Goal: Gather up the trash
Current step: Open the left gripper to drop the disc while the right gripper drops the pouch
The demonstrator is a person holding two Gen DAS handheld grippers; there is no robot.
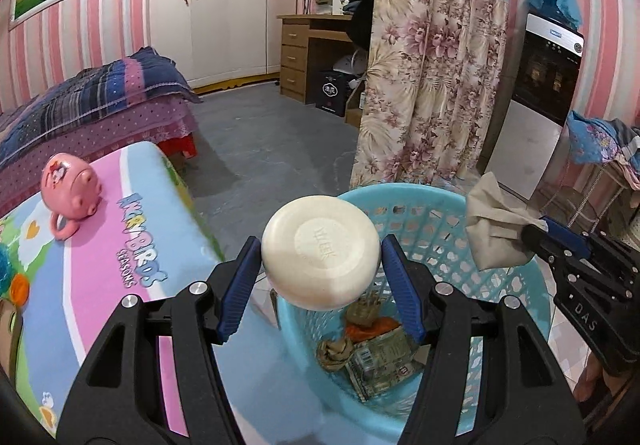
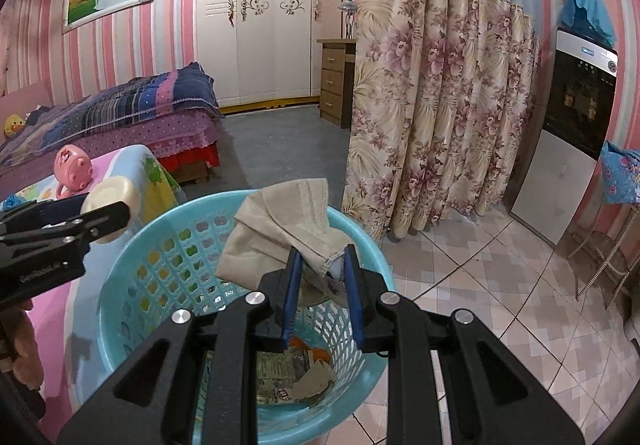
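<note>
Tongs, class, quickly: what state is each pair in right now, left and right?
Left tongs: closed on the round white soap bar.
Right tongs: closed on the beige face mask.

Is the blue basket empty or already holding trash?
Holding trash: crumpled paper and printed wrappers lie at the bottom of the basket.

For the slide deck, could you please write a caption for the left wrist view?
Left gripper holding a round white soap bar above the blue basket of trash.
</note>
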